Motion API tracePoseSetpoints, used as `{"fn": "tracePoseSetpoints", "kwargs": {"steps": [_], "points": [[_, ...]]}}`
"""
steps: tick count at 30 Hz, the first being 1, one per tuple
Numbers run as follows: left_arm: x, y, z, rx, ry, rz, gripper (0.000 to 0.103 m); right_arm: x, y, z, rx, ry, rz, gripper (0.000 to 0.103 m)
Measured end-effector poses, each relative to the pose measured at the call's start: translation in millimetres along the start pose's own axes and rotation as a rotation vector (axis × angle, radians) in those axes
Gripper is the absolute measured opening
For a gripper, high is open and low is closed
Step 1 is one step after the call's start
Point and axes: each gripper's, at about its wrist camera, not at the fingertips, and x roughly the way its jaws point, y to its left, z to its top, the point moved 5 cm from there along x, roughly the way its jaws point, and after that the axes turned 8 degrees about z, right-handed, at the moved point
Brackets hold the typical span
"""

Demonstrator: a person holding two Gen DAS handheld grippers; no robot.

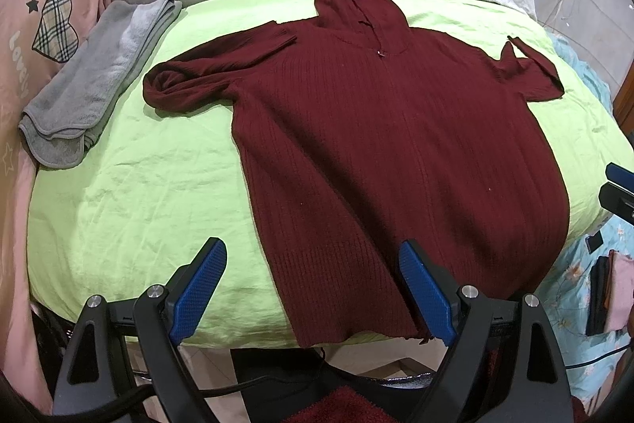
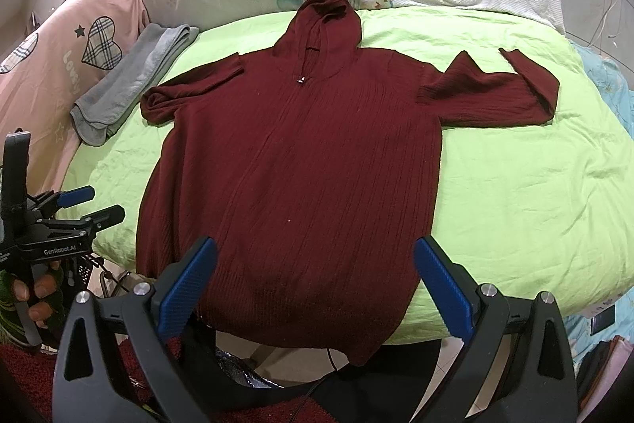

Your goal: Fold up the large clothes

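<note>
A maroon hooded sweater (image 2: 301, 161) lies flat on the green bed sheet (image 2: 515, 185) (hood far); left claw (image 1: 313, 288) and right claw (image 2: 317, 288) gape wide, empty, at its near hem.

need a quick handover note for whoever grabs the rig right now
Left gripper: open, empty, hovering over the near hem on its side of the sweater.
Right gripper: open, empty, over the near hem on the other side.
Sweater: spread flat on the green sheet, hood at the far end, both sleeves bent back on themselves.
Grey towel: folded, off beside the sweater.
Done: laid out flat only.
Left: all the folds, probably sleeves in first.
</note>
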Motion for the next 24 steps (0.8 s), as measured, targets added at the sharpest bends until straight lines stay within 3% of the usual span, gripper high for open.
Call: {"fn": "tracePoseSetpoints", "kwargs": {"steps": [17,21,24], "points": [[-1.9,-6.2,3.1,0.005,-0.011,-0.005,0.09,2.5,-2.3,1.4,0.012,0.0,0.004,0.099],[0.5,-9.4,6.6,0.01,0.011,-0.014,0.09,5.6,-7.6,3.9,0.027,0.002,0.007,0.099],[6.0,-11.7,8.9,0.028,0.07,-0.024,0.09,6.7,-8.2,7.3,0.026,0.001,0.013,0.099]]}}
